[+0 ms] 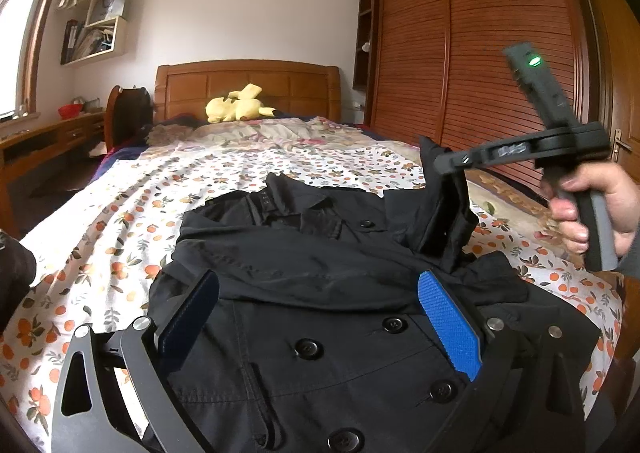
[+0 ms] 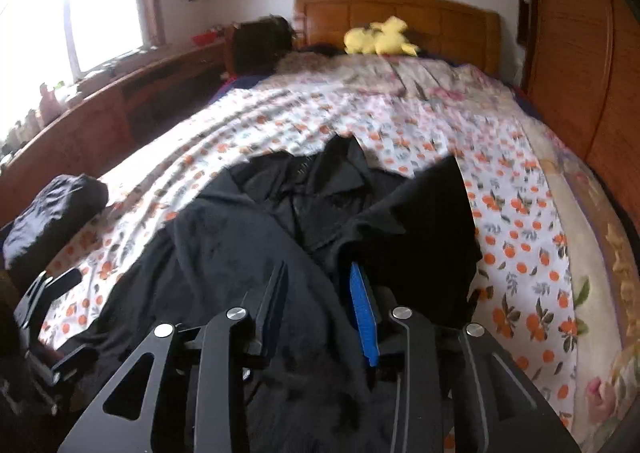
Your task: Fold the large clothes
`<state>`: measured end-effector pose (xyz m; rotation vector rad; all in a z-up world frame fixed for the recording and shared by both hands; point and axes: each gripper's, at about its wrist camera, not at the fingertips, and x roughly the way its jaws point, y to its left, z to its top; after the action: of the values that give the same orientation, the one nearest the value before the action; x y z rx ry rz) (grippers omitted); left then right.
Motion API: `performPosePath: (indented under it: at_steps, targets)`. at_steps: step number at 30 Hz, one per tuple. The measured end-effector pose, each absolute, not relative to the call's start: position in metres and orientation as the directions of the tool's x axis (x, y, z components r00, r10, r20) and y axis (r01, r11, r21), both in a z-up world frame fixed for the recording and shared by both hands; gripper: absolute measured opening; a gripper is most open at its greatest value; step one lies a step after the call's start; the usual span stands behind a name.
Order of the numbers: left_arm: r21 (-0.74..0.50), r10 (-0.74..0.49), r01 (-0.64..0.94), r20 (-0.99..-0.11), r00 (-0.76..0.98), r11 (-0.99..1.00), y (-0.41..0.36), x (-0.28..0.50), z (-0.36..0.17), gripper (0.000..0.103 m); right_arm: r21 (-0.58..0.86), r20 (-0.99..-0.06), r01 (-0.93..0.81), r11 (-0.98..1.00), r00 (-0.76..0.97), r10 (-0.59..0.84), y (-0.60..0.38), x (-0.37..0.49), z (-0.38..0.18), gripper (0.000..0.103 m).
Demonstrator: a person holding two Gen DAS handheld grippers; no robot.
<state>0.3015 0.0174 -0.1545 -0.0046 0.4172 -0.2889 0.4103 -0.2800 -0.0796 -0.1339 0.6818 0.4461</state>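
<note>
two claws are in your hands over the bed. your left claw (image 1: 316, 317) hangs just above the near part of the black coat (image 1: 320, 285), its blue pads (image 1: 448, 323) spread wide apart with nothing pinched between them. your right claw (image 2: 320, 313) has its jaws parted by a narrow gap; black cloth lies under and around the fingers, but the blurred view does not let you tell whether any fold sits between the pads. seen from the left wrist, your right hand (image 1: 592, 213) grips the handle at the right, and the sleeve (image 1: 448, 213) stands up against that claw's tip. the coat lies spread on the near half of the flowered bedsheet (image 1: 160, 189), buttons up, collar toward the far end. a yellow plush toy (image 1: 236, 105) rests by the wooden headboard (image 1: 248, 81), far away.
</note>
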Motion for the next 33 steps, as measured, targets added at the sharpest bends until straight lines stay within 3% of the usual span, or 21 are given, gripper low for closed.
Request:
performPosePath:
  at_steps: [8,10,13,30,31,33]
  targets:
    - [-0.063,-0.276,0.274,-0.399,0.875,0.96,0.019,0.301,-0.154,0.1,-0.043,-0.599,-0.39,0.92,0.747,0.288,-0.285,0.402,-0.052,0.032]
    - [-0.061,-0.274,0.273,-0.399,0.875,0.96,0.019,0.3,-0.154,0.1,-0.051,-0.606,-0.367,0.929,0.751,0.263,-0.289,0.405,-0.057,0.041]
    - [-0.06,-0.274,0.273,-0.399,0.875,0.96,0.02,0.3,-0.154,0.1,-0.078,-0.621,-0.343,0.936,0.752,0.223,-0.293,0.405,-0.07,0.047]
    - [-0.056,-0.242,0.239,-0.39,0.888,0.969,0.044,0.288,-0.15,0.1,-0.132,-0.756,-0.209,0.969,0.653,0.038,-0.305,0.434,-0.153,0.048]
    - [-0.056,-0.24,0.237,-0.389,0.889,0.97,0.045,0.288,-0.15,0.1,-0.132,-0.763,-0.202,0.97,0.646,0.03,-0.308,0.437,-0.156,0.037]
    - [-0.056,-0.237,0.234,-0.388,0.891,0.971,0.046,0.287,-0.149,0.1,-0.134,-0.78,-0.198,0.971,0.626,0.02,-0.312,0.443,-0.16,0.005]
